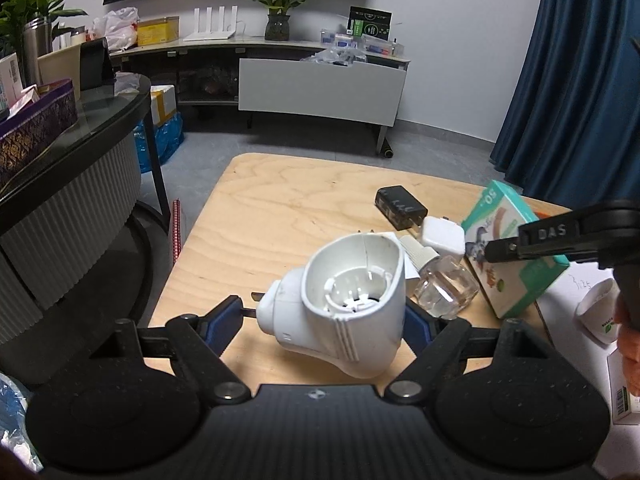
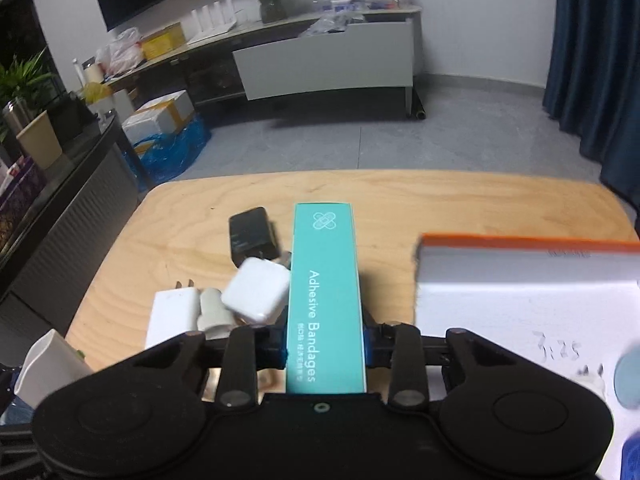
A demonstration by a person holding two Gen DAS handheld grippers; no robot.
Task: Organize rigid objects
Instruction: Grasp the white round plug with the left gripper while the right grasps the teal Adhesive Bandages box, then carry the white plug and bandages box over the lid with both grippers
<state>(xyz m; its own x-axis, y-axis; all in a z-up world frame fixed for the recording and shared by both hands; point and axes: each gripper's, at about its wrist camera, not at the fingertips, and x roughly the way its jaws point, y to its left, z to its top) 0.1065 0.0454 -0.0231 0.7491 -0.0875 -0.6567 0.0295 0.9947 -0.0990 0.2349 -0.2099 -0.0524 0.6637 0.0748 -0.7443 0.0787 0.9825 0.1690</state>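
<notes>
My left gripper (image 1: 324,312) is shut on a white plug-in vaporizer housing (image 1: 344,300) and holds it above the wooden table (image 1: 280,200). My right gripper (image 2: 326,344) is shut on a teal adhesive bandage box (image 2: 324,288); the box also shows in the left wrist view (image 1: 516,256), tilted, with the right gripper's finger (image 1: 560,240) on it. A clear glass bottle (image 1: 444,284), a white charger cube (image 1: 442,236) and a black adapter (image 1: 400,206) lie between. In the right wrist view the cube (image 2: 256,292), black adapter (image 2: 252,236) and a flat white plug (image 2: 172,312) lie left of the box.
A white box with an orange edge (image 2: 520,280) lies on the right of the table. A paper cup (image 1: 600,308) stands at the right edge. A dark glass-topped counter (image 1: 80,128) stands left of the table. A TV stand (image 1: 320,88) is across the floor.
</notes>
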